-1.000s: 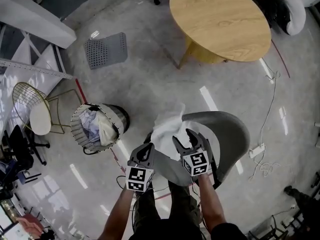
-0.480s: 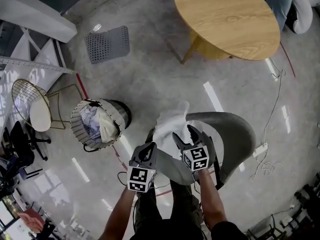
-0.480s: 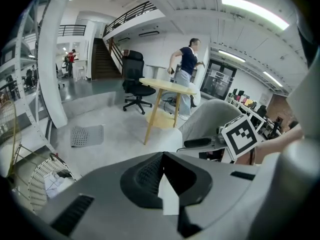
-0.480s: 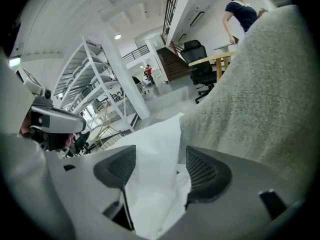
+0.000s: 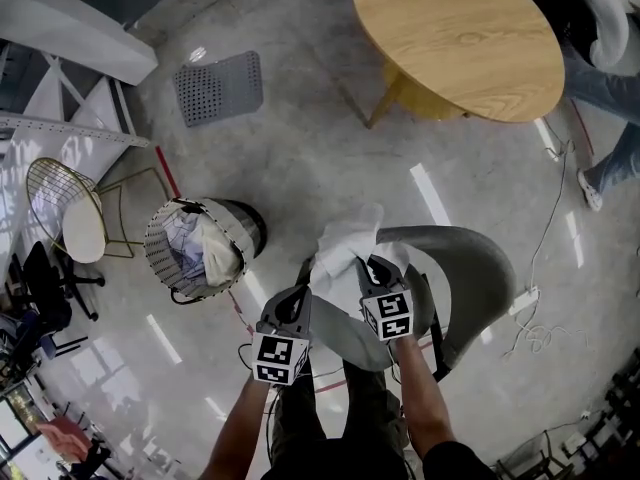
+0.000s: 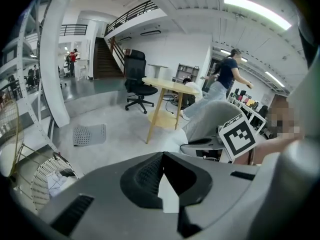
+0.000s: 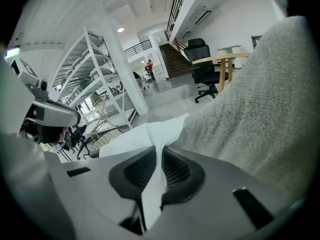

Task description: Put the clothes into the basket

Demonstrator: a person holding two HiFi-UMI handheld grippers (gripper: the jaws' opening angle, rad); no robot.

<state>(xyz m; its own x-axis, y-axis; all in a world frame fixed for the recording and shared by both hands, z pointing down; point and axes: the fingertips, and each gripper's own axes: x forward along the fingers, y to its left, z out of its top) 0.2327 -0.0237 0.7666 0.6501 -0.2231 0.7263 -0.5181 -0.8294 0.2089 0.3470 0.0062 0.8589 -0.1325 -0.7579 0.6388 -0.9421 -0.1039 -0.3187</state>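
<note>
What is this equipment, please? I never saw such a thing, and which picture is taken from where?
A person holds one claw in each hand. The head view looks down from the person's head; each gripper view looks along one claw's jaws. On the floor stand a grey chair, a wire basket with clothes, and a round table. The jaws of the right claw have just been closing on the white cloth lying on the chair. The left claw is shut and empty.
</note>
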